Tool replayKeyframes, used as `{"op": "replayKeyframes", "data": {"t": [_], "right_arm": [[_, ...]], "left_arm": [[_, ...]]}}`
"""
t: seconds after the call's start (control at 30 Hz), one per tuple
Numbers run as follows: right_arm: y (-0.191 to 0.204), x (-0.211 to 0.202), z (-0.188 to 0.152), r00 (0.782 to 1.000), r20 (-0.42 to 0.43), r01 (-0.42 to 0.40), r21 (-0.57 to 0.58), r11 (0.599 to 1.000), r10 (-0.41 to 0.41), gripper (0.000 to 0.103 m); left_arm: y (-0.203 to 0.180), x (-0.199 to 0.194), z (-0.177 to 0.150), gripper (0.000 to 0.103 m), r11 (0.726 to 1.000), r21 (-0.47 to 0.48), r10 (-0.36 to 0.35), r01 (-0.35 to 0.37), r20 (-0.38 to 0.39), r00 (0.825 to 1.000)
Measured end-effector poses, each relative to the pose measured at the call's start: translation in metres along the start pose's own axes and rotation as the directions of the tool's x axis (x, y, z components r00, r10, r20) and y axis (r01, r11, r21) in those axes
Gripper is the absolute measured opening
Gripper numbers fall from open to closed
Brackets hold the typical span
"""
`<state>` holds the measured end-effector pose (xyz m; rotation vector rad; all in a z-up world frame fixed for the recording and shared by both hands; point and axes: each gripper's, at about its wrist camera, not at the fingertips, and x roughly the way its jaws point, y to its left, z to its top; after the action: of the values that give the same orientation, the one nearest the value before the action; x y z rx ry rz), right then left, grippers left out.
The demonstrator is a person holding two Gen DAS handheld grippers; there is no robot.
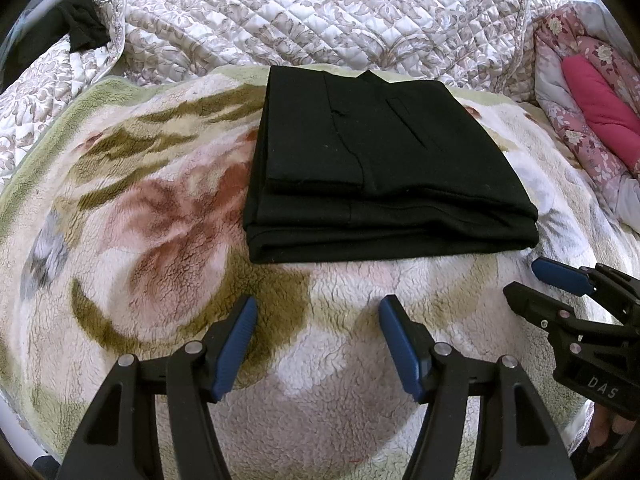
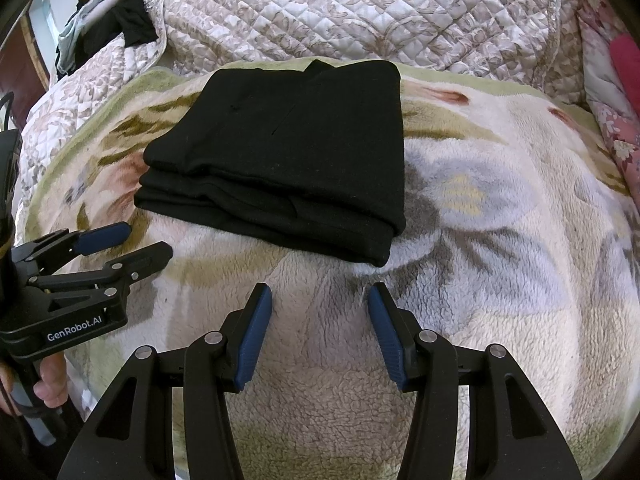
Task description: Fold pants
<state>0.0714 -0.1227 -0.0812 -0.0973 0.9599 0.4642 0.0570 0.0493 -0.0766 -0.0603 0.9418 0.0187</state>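
You are facing a bed covered by a quilted floral bedspread [image 1: 320, 12], with a fleecy flower-print blanket [image 1: 160, 220] spread over it. On that blanket the black pants [image 1: 380, 160] lie folded into a neat stacked rectangle, at twelve o'clock from your left tongs [image 1: 318, 320] and at about eleven o'clock from your right tongs [image 2: 320, 308]. A pink floral pillow [image 1: 592, 112] sits at two o'clock. Both tongs hang over bare fleece just short of the pants, touching nothing. Each pair stands open, blue pads apart and empty. From the right wrist view, your left hand [image 2: 48, 380] grips the handle at eight o'clock.
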Motion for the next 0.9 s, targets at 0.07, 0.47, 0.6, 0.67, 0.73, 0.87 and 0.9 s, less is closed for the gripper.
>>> {"op": "replayKeyframes", "data": {"t": [0.07, 0.47, 0.6, 0.67, 0.73, 0.87, 0.9], "right_arm": [[0.0007, 0.0, 0.0, 1.0, 0.0, -0.001, 0.001, 1.0, 0.001, 0.051], [0.0007, 0.0002, 0.0003, 1.0, -0.001, 0.0, 0.001, 1.0, 0.0, 0.051], [0.0009, 0.0002, 0.0003, 1.0, 0.0, 0.001, -0.001, 1.0, -0.001, 0.051], [0.0, 0.0003, 0.0006, 1.0, -0.001, 0.0, 0.001, 1.0, 0.0, 0.051], [0.0006, 0.0003, 0.0005, 1.0, -0.002, 0.001, 0.0, 1.0, -0.001, 0.051], [0.0006, 0.0005, 0.0002, 1.0, -0.001, 0.001, 0.0, 1.0, -0.001, 0.051], [0.0007, 0.0004, 0.0002, 1.0, -0.001, 0.001, 0.001, 1.0, -0.001, 0.051]], "left_arm": [[-0.0004, 0.0002, 0.0005, 0.067, 1.0, 0.0, 0.0, 0.0, 0.0, 1.0], [-0.0006, 0.0, 0.0006, 0.067, 1.0, 0.001, 0.002, -0.002, -0.002, 1.0], [-0.0014, -0.0001, 0.0013, 0.067, 1.0, 0.001, 0.002, -0.002, -0.002, 1.0], [-0.0018, -0.0001, 0.0016, 0.067, 1.0, 0.001, 0.002, -0.002, -0.002, 1.0], [-0.0007, 0.0, 0.0011, 0.067, 1.0, 0.001, 0.002, -0.002, -0.002, 1.0], [-0.001, 0.0, 0.0013, 0.067, 1.0, 0.001, 0.003, -0.003, -0.003, 1.0], [-0.0011, 0.0, 0.0013, 0.067, 1.0, 0.001, 0.003, -0.003, -0.003, 1.0]]}}
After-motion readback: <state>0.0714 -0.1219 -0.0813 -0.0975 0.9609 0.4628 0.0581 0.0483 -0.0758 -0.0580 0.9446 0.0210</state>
